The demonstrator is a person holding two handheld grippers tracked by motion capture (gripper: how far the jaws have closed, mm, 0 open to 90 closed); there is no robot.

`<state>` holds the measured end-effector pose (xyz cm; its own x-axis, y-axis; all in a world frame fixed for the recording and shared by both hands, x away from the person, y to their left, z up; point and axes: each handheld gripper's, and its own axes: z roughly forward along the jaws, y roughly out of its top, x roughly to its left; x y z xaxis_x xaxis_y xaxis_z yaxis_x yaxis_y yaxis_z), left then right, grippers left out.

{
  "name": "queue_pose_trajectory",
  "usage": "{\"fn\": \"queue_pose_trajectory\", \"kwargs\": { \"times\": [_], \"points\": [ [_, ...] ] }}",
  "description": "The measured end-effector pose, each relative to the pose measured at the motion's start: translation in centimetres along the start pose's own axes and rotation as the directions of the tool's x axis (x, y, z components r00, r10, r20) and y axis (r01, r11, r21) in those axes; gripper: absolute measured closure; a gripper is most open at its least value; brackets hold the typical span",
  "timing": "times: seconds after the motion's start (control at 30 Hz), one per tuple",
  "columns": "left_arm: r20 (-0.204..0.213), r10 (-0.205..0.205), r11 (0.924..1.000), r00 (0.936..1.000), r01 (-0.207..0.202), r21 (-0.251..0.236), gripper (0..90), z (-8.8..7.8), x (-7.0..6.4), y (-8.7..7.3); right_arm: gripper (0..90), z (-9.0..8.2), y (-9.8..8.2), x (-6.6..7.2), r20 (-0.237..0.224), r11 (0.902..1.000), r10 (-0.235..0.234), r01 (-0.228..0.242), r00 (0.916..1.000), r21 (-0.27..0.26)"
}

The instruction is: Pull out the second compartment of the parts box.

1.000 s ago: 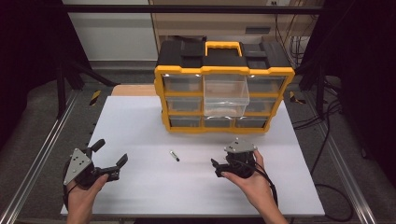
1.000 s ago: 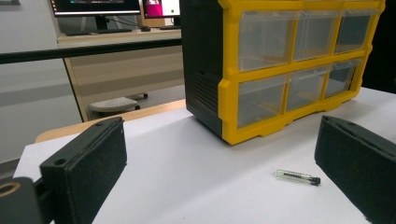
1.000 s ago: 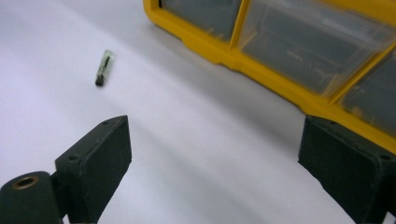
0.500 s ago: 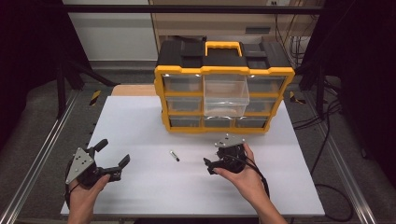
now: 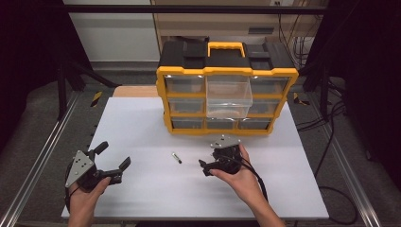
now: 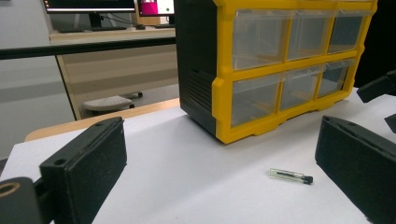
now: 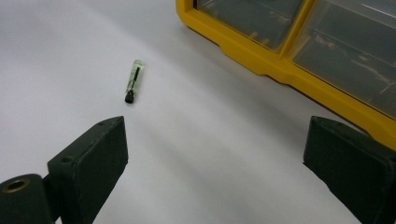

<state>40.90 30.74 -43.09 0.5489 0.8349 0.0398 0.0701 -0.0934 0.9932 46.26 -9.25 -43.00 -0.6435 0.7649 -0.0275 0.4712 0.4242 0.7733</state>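
A small clear tube with a black cap (image 5: 176, 157) lies on the white table, a short way in front of the yellow and black drawer organizer (image 5: 227, 71). My right gripper (image 5: 209, 158) stands open just right of the tube and points at it. In the right gripper view the tube (image 7: 132, 80) lies ahead and to the left of the open right gripper (image 7: 217, 158). My left gripper (image 5: 113, 155) is open at the front left, with nothing in it. In the left gripper view the tube (image 6: 290, 175) lies ahead between the spread jaws of the left gripper (image 6: 219, 168).
The organizer's middle clear drawer (image 5: 228, 97) is pulled out toward me; the other drawers are shut. The organizer (image 6: 280, 60) stands at the table's far side. Metal rails (image 5: 42, 161) run along the left and right table edges.
My right gripper has moved left and a little forward, closer to the tube. The left gripper has barely shifted. The tube has stayed in place.
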Motion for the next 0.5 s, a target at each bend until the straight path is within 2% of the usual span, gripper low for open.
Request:
{"fn": "queue_pose_trajectory", "kwargs": {
  "times": [0.17, 0.2, 0.5],
  "points": [
    [0.005, 0.004, 1.0000, 1.0000, -0.004, 0.002, 2.1, 0.09, -0.12, 0.03, 6.5, 0.47, 0.19, 0.14, -0.012, 0.9998, 0.021, -0.021, 0.9997, 0.001],
    [0.006, 0.004, 1.0000, 1.0000, -0.004, 0.003, 2.1, 0.11, -0.15, 0.04, 6.6, 0.57, 0.20, 0.16, -0.018, 0.9993, 0.037, -0.037, 0.9991, -0.001],
    [0.006, 0.003, 1.0000, 1.0000, -0.003, 0.006, 2.1, 0.22, -0.12, -0.01, 7.2, 0.81, 0.66, 0.54, -0.021, 0.9987, 0.044, -0.045, 0.9988, -0.026]
  ]
}}
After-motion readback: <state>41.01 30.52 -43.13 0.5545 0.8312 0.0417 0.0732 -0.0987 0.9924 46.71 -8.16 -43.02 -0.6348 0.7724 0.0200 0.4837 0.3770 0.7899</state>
